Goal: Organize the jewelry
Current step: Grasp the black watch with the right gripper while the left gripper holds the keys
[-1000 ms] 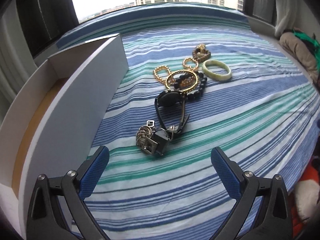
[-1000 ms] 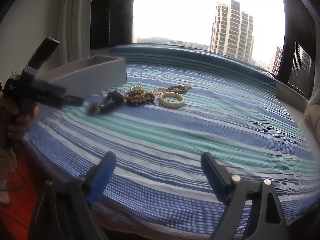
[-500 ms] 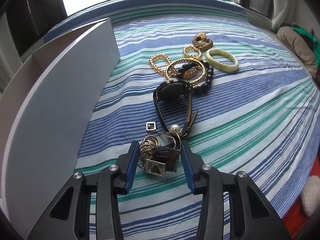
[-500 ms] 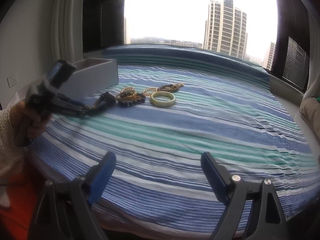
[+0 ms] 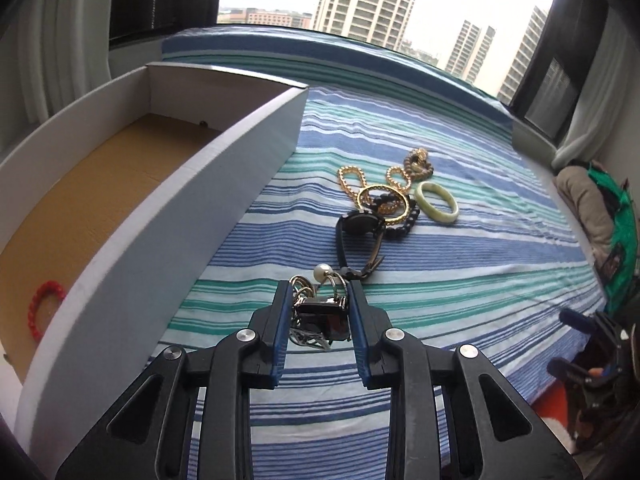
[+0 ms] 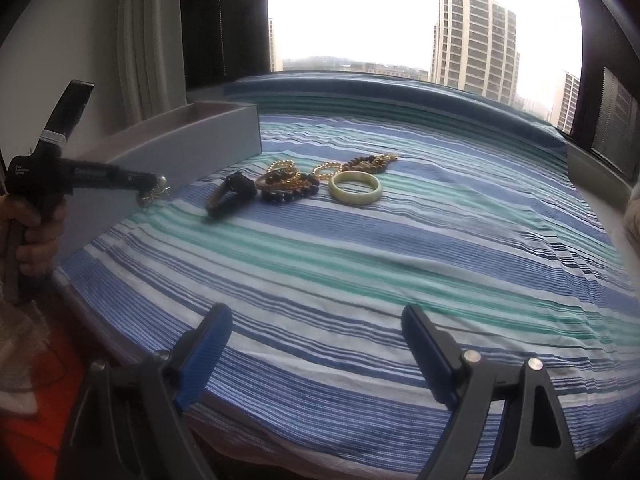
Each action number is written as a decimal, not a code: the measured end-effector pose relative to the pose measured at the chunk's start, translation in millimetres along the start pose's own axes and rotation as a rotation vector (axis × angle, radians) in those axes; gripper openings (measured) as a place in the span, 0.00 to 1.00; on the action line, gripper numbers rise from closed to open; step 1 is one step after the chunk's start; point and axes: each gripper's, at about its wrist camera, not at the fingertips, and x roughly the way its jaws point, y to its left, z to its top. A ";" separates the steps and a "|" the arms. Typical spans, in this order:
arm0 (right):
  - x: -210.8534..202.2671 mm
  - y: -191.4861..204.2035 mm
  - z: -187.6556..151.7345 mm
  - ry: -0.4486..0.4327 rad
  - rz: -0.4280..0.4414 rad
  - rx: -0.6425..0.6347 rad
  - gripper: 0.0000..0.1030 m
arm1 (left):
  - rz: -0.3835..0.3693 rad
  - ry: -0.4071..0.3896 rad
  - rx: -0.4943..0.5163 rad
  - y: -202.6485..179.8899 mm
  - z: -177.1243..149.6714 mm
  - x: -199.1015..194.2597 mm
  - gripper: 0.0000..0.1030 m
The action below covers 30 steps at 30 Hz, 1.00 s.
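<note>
In the left wrist view the left gripper (image 5: 319, 312) fills the bottom centre, its blue pads clamped narrow on a tangled cluster of rings and charms (image 5: 318, 316) with a pearl bead on top — lifted clear of the striped bedspread (image 5: 460, 280). In the right wrist view the right gripper (image 6: 316, 344) at the bottom stands wide with nothing between its pads. Just beyond the cluster lies a black watch (image 5: 360, 226); behind it a gold bangle (image 5: 383, 204) overlaps a black bead bracelet (image 5: 404, 226), with a pale green bangle (image 5: 436, 202) to its right and gold chains (image 5: 352, 178) further up. The white box (image 5: 224, 168) runs along the left edge — a red bracelet (image 5: 45, 306) lies on its brown floor at lower left.
</note>
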 end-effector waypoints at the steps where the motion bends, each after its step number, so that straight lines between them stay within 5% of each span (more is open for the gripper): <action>1: 11.0 -1.4 14.6 0.068 0.068 0.020 0.86 | 0.011 -0.012 -0.001 0.0 -0.7 -7.0 0.26; 3: 39.5 -2.6 43.8 0.198 0.179 0.079 0.85 | 0.030 -0.030 -0.004 -1.2 -2.5 -18.4 0.26; 5: 71.3 -4.1 69.8 0.236 0.266 0.155 0.80 | 0.043 -0.040 -0.011 -2.0 -6.2 -27.2 0.26; 7: 108.7 -4.7 91.3 0.273 0.252 0.232 0.47 | 0.057 -0.045 -0.026 -1.7 -10.8 -33.5 0.26; 11: 174.2 5.5 114.9 0.339 0.310 0.408 0.32 | 0.060 -0.032 -0.075 7.6 -20.0 -42.7 0.26; 17: 222.1 37.9 126.1 0.400 0.158 0.399 0.25 | 0.085 -0.041 -0.083 15.4 -28.1 -54.7 0.26; 18: 222.3 39.6 126.9 0.382 0.127 0.387 0.14 | 0.085 -0.045 -0.086 16.7 -29.1 -56.0 0.26; 22: 210.0 49.5 126.1 0.315 0.094 0.291 0.11 | 0.085 -0.060 -0.103 21.4 -32.4 -61.0 0.26; 30: 143.1 51.6 129.5 0.192 0.181 0.202 0.00 | 0.046 -0.114 -0.097 13.9 -20.1 -81.7 0.26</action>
